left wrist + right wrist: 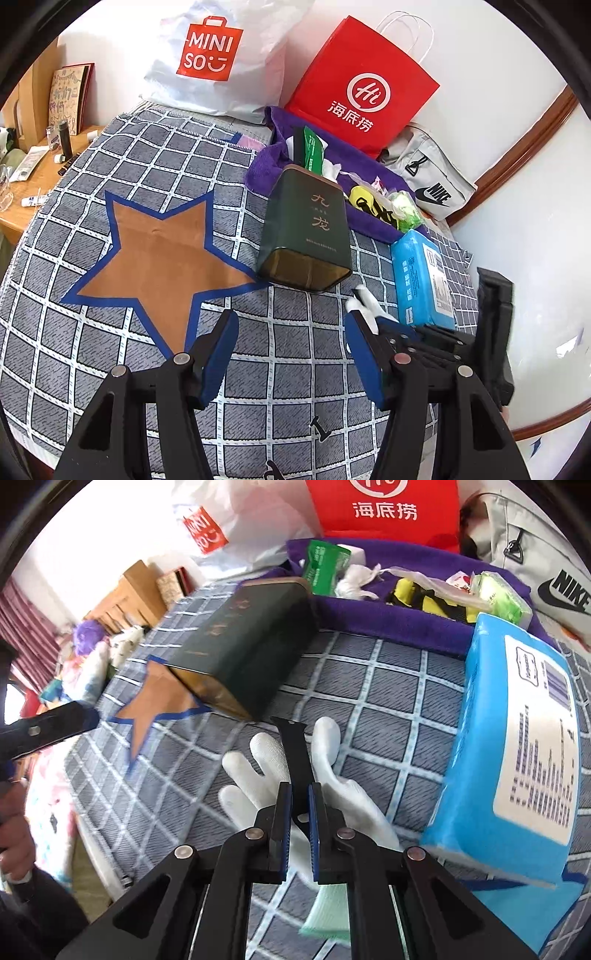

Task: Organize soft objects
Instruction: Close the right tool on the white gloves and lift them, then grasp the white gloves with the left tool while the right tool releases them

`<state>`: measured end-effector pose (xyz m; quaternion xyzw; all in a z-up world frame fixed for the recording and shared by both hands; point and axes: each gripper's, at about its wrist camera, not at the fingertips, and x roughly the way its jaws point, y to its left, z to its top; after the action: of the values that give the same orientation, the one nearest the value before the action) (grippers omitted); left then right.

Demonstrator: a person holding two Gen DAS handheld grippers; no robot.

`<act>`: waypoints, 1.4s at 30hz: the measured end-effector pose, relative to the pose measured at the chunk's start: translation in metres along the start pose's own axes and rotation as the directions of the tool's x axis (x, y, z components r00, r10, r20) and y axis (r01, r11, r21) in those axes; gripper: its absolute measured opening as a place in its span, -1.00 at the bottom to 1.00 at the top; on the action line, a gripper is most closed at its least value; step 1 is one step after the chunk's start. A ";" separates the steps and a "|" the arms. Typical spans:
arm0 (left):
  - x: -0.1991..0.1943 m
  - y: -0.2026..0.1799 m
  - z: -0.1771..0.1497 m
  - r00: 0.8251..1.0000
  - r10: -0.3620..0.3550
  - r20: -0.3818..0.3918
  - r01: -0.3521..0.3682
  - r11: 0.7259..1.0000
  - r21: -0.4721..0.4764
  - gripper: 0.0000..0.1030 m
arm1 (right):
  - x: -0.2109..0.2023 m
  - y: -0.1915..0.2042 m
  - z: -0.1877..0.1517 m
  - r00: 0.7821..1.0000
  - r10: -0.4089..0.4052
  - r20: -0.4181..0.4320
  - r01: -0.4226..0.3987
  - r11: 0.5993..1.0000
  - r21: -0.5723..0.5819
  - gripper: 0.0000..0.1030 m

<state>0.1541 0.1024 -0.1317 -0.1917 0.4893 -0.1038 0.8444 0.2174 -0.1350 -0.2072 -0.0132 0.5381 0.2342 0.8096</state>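
Observation:
A white glove (258, 768) with a pale green cuff lies flat on the checked bed cover (388, 686). A black strap (295, 749) rests across its palm. My right gripper (299, 794) points down at the glove and is shut on the near end of the strap, which sticks out past the fingertips. My left gripper (291, 332) hovers open over the cover near the brown star (159, 258), with nothing between its fingers. In the left wrist view the glove (364, 301) peeks out just beyond its right finger.
A dark green tin (306, 229) lies on its side beside the glove. A blue tissue pack (517, 746) lies on the right. Behind is a purple towel (266, 166) piled with small packets, then a red paper bag (362, 85), a white Miniso bag (210, 55) and a grey Nike bag (432, 181).

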 end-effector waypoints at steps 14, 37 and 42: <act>0.010 -0.004 -0.003 0.999 0.030 -0.032 -0.030 1.000 0.005 0.12 | -0.021 0.002 -0.002 0.996 -0.006 0.090 0.009 1.000 -0.030 -0.94; 0.029 -0.012 -0.012 0.996 0.058 -0.073 -0.056 0.998 0.023 0.12 | -0.051 -0.006 -0.010 0.985 -0.012 0.174 0.012 1.000 0.004 -0.93; 0.041 -0.031 -0.020 0.994 0.055 -0.096 -0.050 0.997 0.052 0.12 | -0.077 -0.018 -0.036 0.977 -0.024 0.210 0.018 0.999 0.033 -0.93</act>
<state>0.1576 0.0552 -0.1596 -0.1524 0.5321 -0.1031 0.8265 0.1695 -0.1893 -0.1588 0.0186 0.4527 0.2172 0.8646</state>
